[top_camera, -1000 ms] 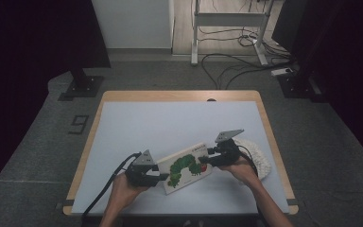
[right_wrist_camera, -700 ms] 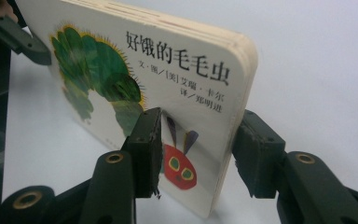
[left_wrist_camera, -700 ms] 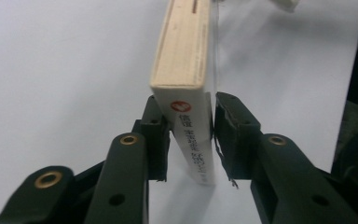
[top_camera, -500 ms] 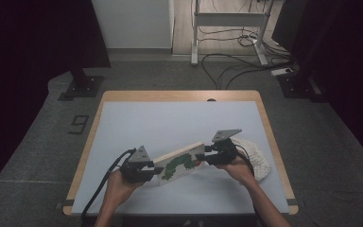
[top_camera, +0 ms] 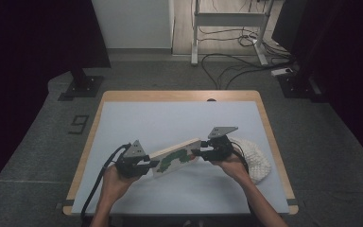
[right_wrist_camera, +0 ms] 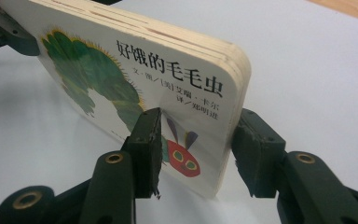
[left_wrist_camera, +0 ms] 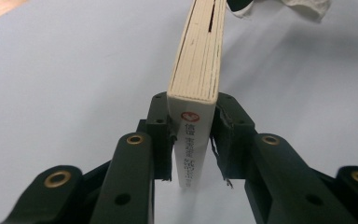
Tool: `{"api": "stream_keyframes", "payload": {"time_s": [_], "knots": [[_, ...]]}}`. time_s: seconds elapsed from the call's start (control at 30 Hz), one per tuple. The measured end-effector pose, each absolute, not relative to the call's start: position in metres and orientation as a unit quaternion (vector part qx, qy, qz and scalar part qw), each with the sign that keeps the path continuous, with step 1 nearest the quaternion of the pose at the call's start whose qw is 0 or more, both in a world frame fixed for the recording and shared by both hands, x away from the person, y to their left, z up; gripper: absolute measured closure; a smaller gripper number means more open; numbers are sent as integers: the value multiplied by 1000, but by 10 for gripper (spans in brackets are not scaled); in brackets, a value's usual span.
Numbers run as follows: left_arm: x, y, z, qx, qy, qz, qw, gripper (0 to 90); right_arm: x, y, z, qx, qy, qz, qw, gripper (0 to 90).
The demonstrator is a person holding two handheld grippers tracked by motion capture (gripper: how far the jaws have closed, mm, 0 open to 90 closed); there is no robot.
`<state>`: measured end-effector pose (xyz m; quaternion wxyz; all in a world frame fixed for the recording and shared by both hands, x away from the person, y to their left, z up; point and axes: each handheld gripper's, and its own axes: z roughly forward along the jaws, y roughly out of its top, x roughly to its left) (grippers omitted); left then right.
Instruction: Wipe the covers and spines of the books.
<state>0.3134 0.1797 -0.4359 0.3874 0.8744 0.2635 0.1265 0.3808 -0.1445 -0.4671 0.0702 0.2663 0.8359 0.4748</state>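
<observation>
A board book (top_camera: 175, 158) with a green caterpillar on its white cover is held up off the pale table mat (top_camera: 170, 118), standing on its long edge with the cover facing the person. My left gripper (top_camera: 152, 164) is shut on the book's spine end; in the left gripper view the pads (left_wrist_camera: 162, 126) press both faces of the book (left_wrist_camera: 198, 70). My right gripper (top_camera: 197, 152) is shut on the opposite end. In the right gripper view one pad (right_wrist_camera: 149, 126) sits on the cover of the book (right_wrist_camera: 121, 79) beside the red head, the other behind it.
A white knitted cloth (top_camera: 255, 156) lies on the mat just right of my right hand, near the table's right edge (top_camera: 270, 142). A black cable (top_camera: 101, 182) trails from the left gripper over the front edge. The cloth (left_wrist_camera: 307, 5) also lies beyond the book.
The book has been tipped up from lying flat on the mat to standing on its edge between the grippers. My left hand rose and shifted left; the right hand stayed put.
</observation>
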Motion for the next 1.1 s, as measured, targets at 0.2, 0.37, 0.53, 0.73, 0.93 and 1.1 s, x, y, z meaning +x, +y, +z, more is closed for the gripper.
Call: {"api": "stream_keyframes", "payload": {"time_s": [0.2,0.37,0.53,0.73,0.93,1.1], "knots": [[323,185,-436,874,266,146,379,686,389,-136,-465,263,836,474,85,536],[331,188,-437,871,273,166,373,672,398,-129,-466,261,836,474,94,536],[334,189,-441,871,279,182,360,657,405,-122,-469,259,838,470,97,533],[336,194,-450,861,294,160,383,641,405,-120,-474,259,838,470,97,522],[337,199,-453,854,299,149,398,645,404,-117,-474,257,841,465,103,483],[339,201,-455,852,299,145,405,650,399,-117,-471,254,846,454,118,399]]}}
